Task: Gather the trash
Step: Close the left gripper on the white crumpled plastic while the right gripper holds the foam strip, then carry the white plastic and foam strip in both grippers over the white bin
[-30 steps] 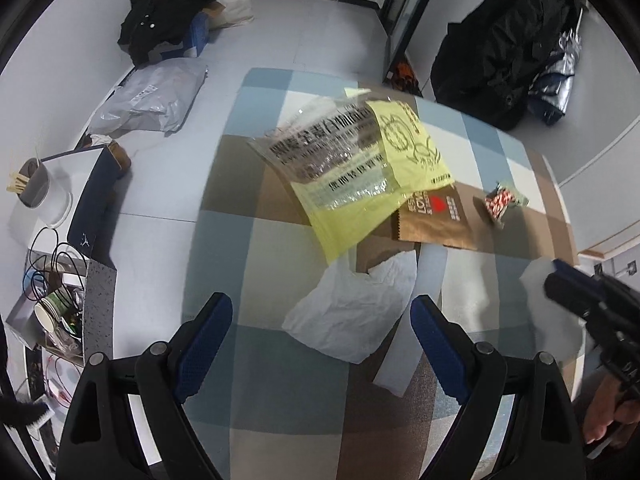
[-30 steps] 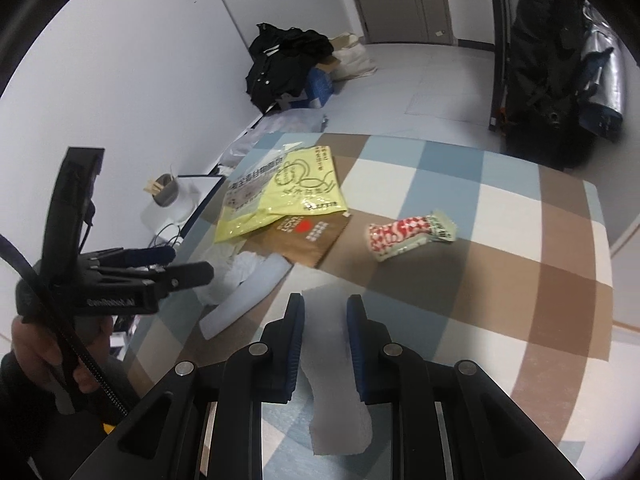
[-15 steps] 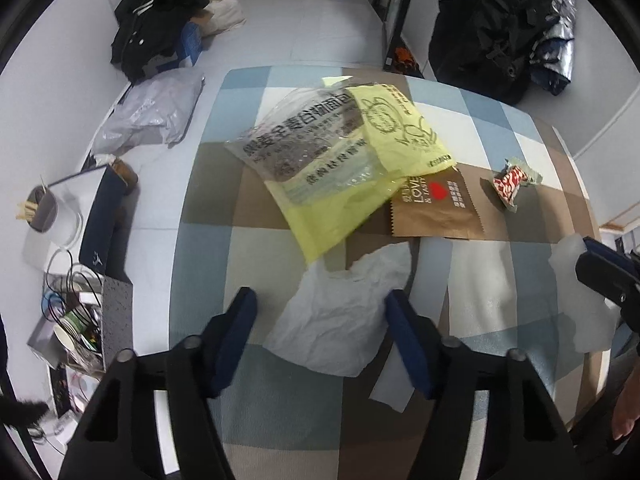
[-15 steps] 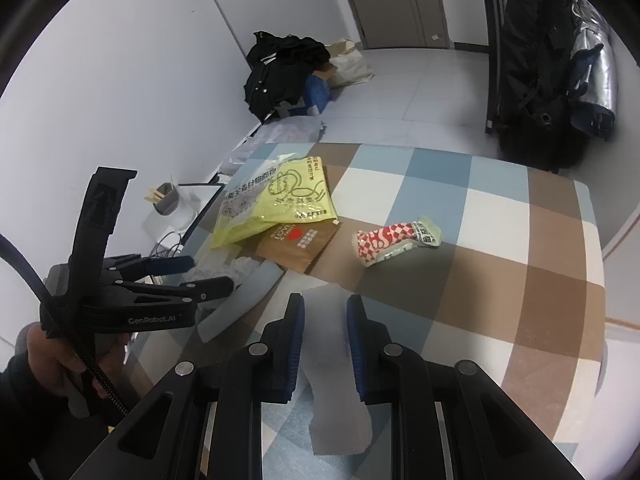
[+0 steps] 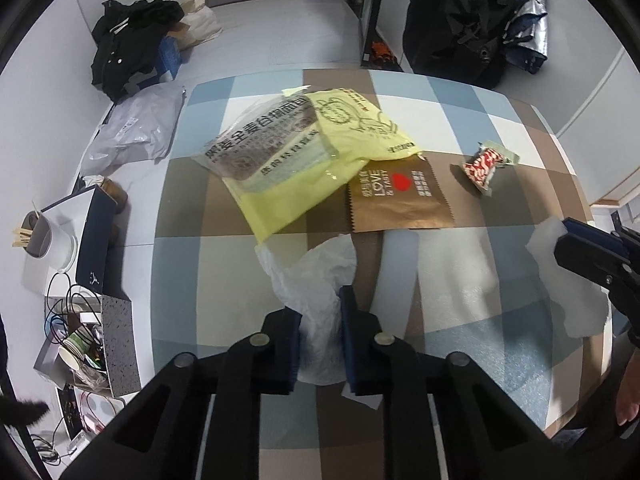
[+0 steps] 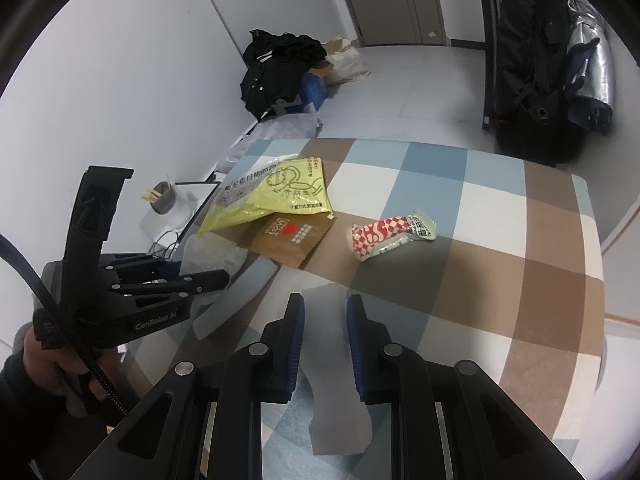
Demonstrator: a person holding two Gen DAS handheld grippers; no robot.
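Observation:
On the checked tablecloth (image 5: 200,264) lies a crumpled white plastic bag (image 5: 312,276). My left gripper (image 5: 320,332) points down over it; its jaws are closing, with the bag's near end pinched between the blue pads. It also shows in the right wrist view as the left gripper (image 6: 204,272), held by a hand. My right gripper (image 6: 326,320) is shut on a white foam strip (image 6: 336,400) and sits at the right in the left wrist view (image 5: 576,248). Farther back lie a yellow bag (image 5: 320,160), a brown packet (image 5: 396,200) and a red-and-white snack wrapper (image 5: 484,164).
A second pale strip (image 5: 396,264) lies on the cloth just right of the white bag. Left of the table are a grey mailer (image 5: 136,132), black clothes (image 5: 132,44), a cup of sticks (image 5: 36,236) and a box of cables (image 5: 80,340). Dark bags (image 5: 460,20) stand beyond the far edge.
The left gripper's jaws went from wide apart to nearly together around the crumpled white bag, and it came down closer over it. The right gripper kept still with its strip.

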